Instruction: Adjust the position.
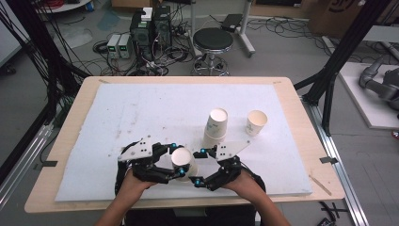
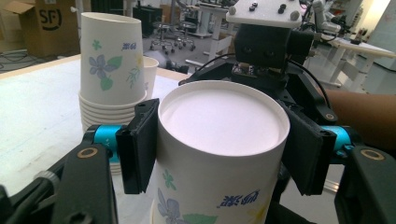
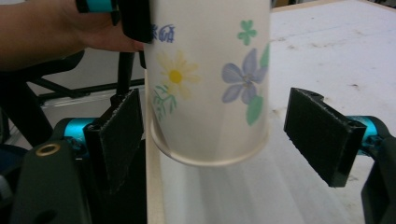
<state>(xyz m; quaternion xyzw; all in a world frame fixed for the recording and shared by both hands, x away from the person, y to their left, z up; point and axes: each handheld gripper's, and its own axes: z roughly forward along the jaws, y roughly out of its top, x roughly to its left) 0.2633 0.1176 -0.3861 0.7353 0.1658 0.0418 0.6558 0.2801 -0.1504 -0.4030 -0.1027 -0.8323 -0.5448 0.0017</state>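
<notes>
While upturned, flowered cup (image 2: 219, 154) in left gripper (image 2: 224, 140), lifted.

A cardboard box (image 2: 44, 23) at the far left of the left gripper view bore the black letters "SF". The paper cup (image 2: 219, 154) between the jaws carried small blue printed characters low on its wall — too small to read — and the stack of cups (image 2: 109, 65) showed the same blue mark.
</notes>
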